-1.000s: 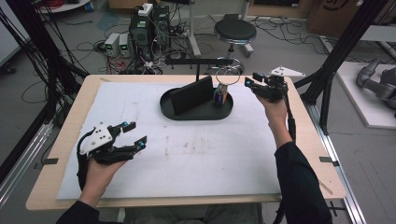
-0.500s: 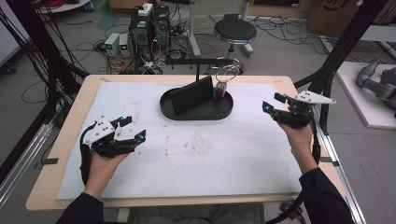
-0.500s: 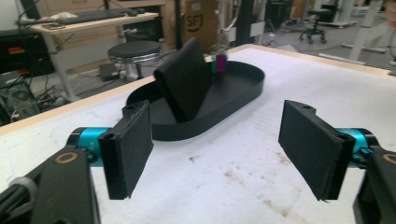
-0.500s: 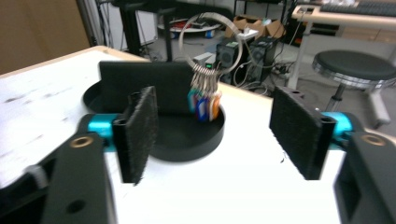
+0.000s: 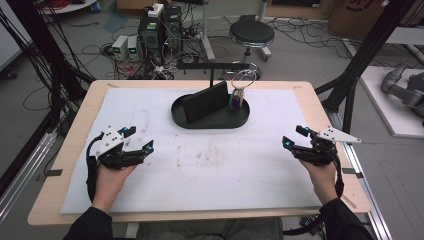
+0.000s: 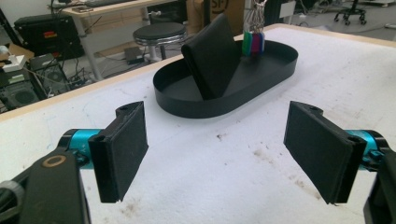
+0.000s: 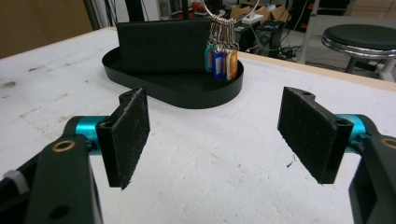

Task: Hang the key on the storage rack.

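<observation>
Right gripper (image 5: 296, 138) at 4 o'clock on table, jaws spread wide, holding nothing; I judge it parked clear of work. Left gripper (image 5: 138, 140) at 8 o'clock, jaws likewise apart and empty, aimed at tray. Bunch of coloured plastic key tags on metal ring (image 7: 220, 59) hangs at 12 o'clock over black oval plastic tray (image 5: 210, 120), beside upright black rectangular slab (image 5: 206, 101) leaning in tray. I read tags as next target. White stained foam mat (image 5: 220, 165) covers wooden table (image 5: 60, 165). Black round stool (image 5: 251, 34), computer boxes (image 5: 161, 27), cables beyond.
</observation>
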{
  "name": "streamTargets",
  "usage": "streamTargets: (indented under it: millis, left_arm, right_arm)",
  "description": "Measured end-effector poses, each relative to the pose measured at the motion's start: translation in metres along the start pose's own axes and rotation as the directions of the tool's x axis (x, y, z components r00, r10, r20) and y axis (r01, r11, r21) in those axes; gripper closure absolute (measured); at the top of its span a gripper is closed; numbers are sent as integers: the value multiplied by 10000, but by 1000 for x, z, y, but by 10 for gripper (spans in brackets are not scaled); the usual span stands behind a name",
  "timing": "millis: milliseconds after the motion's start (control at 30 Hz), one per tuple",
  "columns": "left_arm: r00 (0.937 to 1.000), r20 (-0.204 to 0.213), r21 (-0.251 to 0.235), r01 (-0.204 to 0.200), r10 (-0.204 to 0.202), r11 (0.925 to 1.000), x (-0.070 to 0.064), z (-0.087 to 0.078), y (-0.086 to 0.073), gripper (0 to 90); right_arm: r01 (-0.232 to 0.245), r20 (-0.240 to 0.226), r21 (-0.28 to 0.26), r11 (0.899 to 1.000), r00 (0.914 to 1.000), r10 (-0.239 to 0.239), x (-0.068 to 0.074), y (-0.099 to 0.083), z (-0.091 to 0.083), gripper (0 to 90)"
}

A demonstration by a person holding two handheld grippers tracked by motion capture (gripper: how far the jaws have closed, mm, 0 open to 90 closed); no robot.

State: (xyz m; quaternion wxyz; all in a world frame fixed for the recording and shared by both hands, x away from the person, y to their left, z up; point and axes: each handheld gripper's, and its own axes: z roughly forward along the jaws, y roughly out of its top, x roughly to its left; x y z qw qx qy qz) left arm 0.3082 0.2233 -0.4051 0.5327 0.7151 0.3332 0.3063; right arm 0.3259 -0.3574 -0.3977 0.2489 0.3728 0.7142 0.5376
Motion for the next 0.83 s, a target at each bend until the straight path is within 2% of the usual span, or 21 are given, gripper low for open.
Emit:
streamTargets:
  millis: [167,333,600,833]
  left_arm:
    - [9999,-124,115,-44,45,9999,0,-1,-3,214]
    - [10000,-75,188,-53,54,9998,-1,1,-7,214]
    - [10000,-38,235,-14,15,9997,-1,2,-8,214]
    - [9999,-46,305,103,-102,9995,-1,0,-10,214]
  right_arm:
    - [-33,237,45,10000,9997,32,-6,-4,-2,251]
    - [-229,435,73,9997,9988,225,-13,-7,-3,235]
    - [-321,452,195,9993,9985,312,-15,-8,-1,224]
    - [-287,487,88,9995,9984,283,-17,-8,1,224]
